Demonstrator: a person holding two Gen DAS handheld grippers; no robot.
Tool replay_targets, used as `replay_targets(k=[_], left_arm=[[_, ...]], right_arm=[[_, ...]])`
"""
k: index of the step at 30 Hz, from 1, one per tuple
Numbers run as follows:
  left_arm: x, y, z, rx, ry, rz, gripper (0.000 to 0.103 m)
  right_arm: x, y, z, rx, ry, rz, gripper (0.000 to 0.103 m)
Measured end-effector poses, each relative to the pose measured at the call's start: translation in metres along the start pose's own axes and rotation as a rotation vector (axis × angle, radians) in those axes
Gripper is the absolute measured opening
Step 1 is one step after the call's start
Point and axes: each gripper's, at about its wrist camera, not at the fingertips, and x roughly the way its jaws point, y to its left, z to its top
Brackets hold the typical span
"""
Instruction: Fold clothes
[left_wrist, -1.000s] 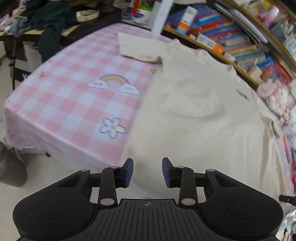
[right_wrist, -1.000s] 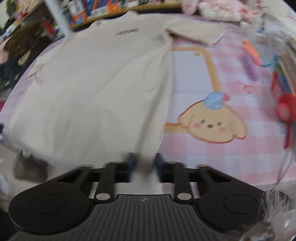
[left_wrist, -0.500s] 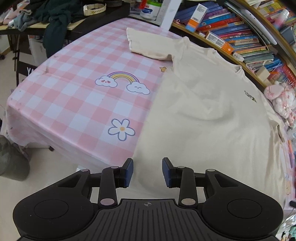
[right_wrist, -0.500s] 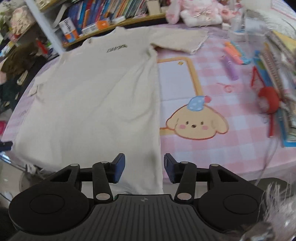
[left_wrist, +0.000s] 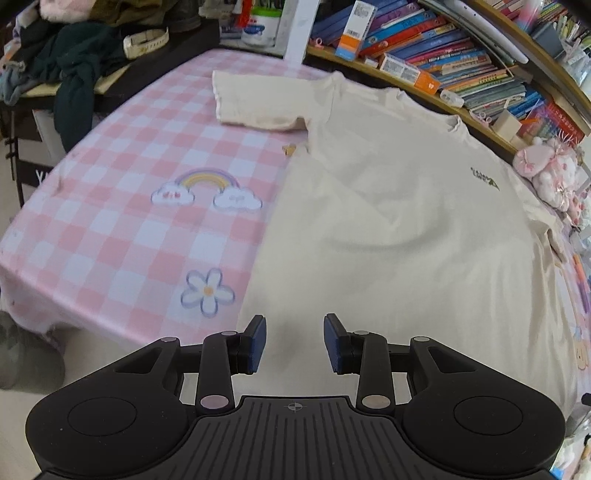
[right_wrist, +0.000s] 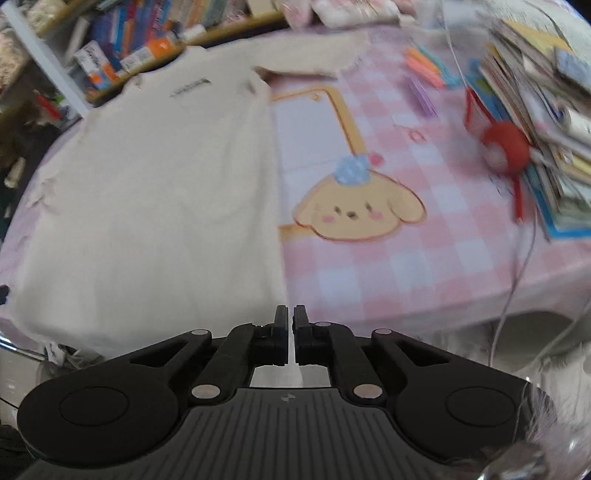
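A cream T-shirt (left_wrist: 388, 229) lies flat, front up, on the pink checked tablecloth (left_wrist: 122, 236); its sleeves are spread out and its hem hangs at the near edge. My left gripper (left_wrist: 294, 341) hovers open above the hem's left part, with cloth showing below the gap and neither pad touching it. In the right wrist view the T-shirt (right_wrist: 159, 192) fills the left half. My right gripper (right_wrist: 290, 325) is at the hem's right corner. Its jaws are closing to a thin slit, and a pale strip of the fabric shows between them.
Bookshelves (left_wrist: 461, 66) line the far side, and a plush toy (left_wrist: 550, 173) sits near the collar. Dark clothes (left_wrist: 74, 70) are piled on a side table to the left. A stack of books (right_wrist: 546, 122), a red ball (right_wrist: 506, 147) and pens (right_wrist: 424, 70) crowd the right edge.
My right gripper was shut, stood open half a second ago, and has closed again at the hem's right corner while rolling. The left gripper drifted slightly and its opening is unchanged.
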Motion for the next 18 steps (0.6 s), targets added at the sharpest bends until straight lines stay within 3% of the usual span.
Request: replay_targets(k=[2, 3, 10, 18], left_arm=[[0.002, 0.000, 0.010, 0.013, -0.026, -0.010, 0.034], [0.004, 0.000, 0.016, 0.018, -0.034, -0.018, 0.034], [0.053, -0.003, 0.085, 0.063, -0.076, -0.050, 0.034], [0.111, -0.012, 0.170, 0.159, -0.125, -0.065, 0.034]], right_arm=[[-0.003, 0.000, 0.011, 0.019, -0.045, 0.012, 0.034], [-0.004, 0.002, 0.019, 0.020, -0.070, 0.022, 0.038], [0.048, 0.018, 0.114, 0.057, -0.172, 0.032, 0.040], [0.131, 0.052, 0.189, 0.117, -0.192, -0.086, 0.042]])
